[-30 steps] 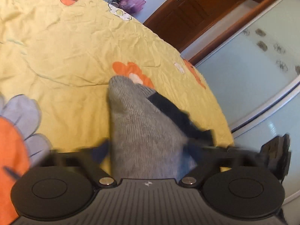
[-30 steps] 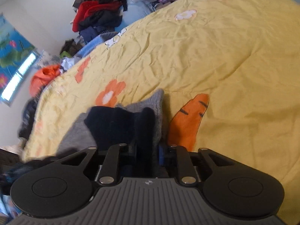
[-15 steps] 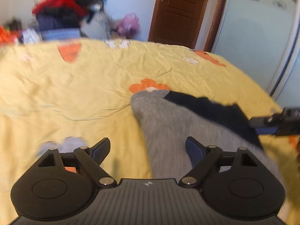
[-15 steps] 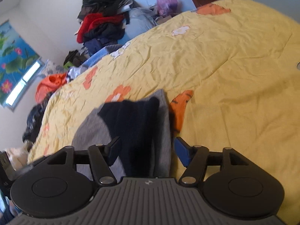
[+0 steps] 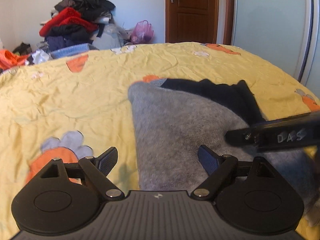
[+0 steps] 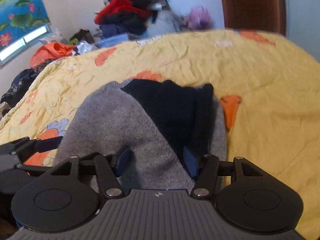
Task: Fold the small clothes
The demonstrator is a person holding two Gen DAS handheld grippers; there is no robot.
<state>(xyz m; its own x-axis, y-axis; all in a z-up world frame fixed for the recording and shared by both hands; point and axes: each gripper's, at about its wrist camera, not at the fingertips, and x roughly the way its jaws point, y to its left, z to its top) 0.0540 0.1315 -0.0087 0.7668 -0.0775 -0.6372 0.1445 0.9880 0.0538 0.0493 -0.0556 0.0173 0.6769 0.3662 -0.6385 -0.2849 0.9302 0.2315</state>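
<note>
Bedspread [image 5: 100, 92] yellow, floral, wrinkled; grey garment [image 5: 170, 130] on it; both grippers [image 5: 158, 160] [image 6: 156, 160] released.

The garment [image 5: 180, 132] lies on the bedspread [image 5: 80, 92] at centre, a folded flap [image 5: 224, 96] on it toward 1 o'clock (the clothes pile [image 5: 76, 22] stands behind at 11 o'clock, door [image 5: 192, 10] at 12).

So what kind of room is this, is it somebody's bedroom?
Most likely a bedroom. A wide bed under a yellow flowered bedspread fills the view, a heap of clothes is piled against the far wall, and a wooden door stands beside a frosted sliding panel, probably a wardrobe.
</note>
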